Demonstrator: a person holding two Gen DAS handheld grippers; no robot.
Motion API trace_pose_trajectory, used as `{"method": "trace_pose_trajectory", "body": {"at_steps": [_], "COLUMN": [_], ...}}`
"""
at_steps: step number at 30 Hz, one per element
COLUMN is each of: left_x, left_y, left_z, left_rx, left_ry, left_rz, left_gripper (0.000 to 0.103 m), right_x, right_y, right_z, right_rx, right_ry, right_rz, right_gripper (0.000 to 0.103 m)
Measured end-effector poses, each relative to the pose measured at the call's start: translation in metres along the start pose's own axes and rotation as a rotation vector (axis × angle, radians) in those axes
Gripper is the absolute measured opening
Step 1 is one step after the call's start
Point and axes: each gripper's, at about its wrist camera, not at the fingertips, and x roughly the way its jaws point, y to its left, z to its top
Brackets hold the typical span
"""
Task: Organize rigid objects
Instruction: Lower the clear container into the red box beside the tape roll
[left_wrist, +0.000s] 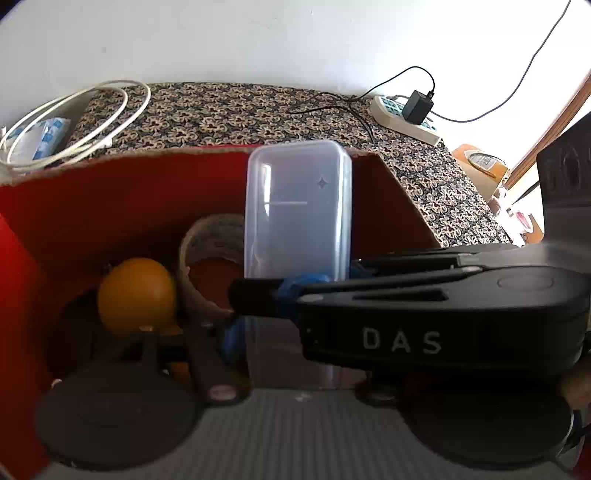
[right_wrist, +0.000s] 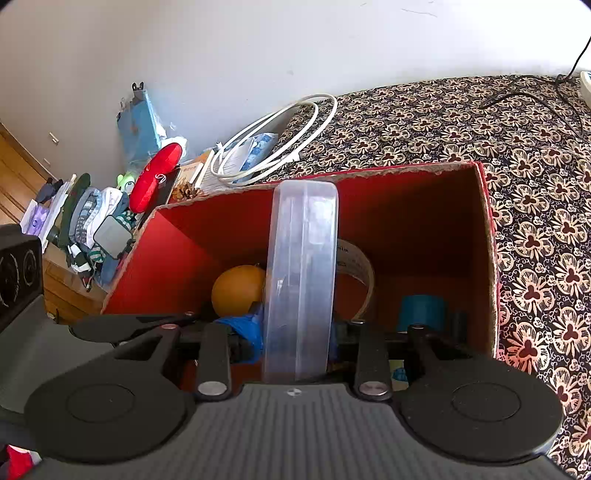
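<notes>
A clear plastic case (right_wrist: 301, 280) stands upright over the red cardboard box (right_wrist: 436, 221). My right gripper (right_wrist: 295, 336) is shut on its narrow sides with blue-padded fingers. In the left wrist view the case (left_wrist: 299, 210) shows its broad face, and the right gripper's black body (left_wrist: 424, 317) crosses in front from the right. My left gripper (left_wrist: 291, 332) sits close behind the case; only its left finger (left_wrist: 207, 350) shows, so its state is unclear. Inside the box lie an orange ball (right_wrist: 238, 290), a tape roll (right_wrist: 356, 269) and a blue roll (right_wrist: 423, 312).
The box stands on a floral-patterned cloth (right_wrist: 461, 122). A coiled white cable (right_wrist: 277, 147) lies behind the box. A power strip with a black adapter (left_wrist: 413, 110) is at the back right. Clothes and clutter (right_wrist: 96, 218) are piled at the left.
</notes>
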Motion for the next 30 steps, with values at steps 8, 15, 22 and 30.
{"method": "trace_pose_trajectory", "body": {"at_steps": [8, 15, 22, 30], "left_x": [-0.0009, -0.001, -0.0011, -0.0017], "left_y": [-0.0019, -0.0019, -0.002, -0.003], "left_z": [-0.0009, -0.0009, -0.0014, -0.0013], "left_rx": [-0.002, -0.007, -0.016, -0.018], "left_ry": [-0.008, -0.011, -0.014, -0.016], "left_rz": [0.022, 0.025, 0.031, 0.041], "left_gripper": [0.05, 0.051, 0.051, 0.051], "right_x": [0.0002, -0.0008, -0.0008, -0.0002], "right_y": [-0.0012, -0.0014, -0.0019, -0.0014], "right_z": [-0.0006, -0.0011, -0.0019, -0.0013], "right_rx": [0.004, 0.005, 0.006, -0.001], "right_ry": [-0.008, -0.018, -0.026, -0.022], "right_rz": [0.022, 0.031, 0.036, 0.045], "right_gripper": [0.016, 0.016, 0.016, 0.016]}}
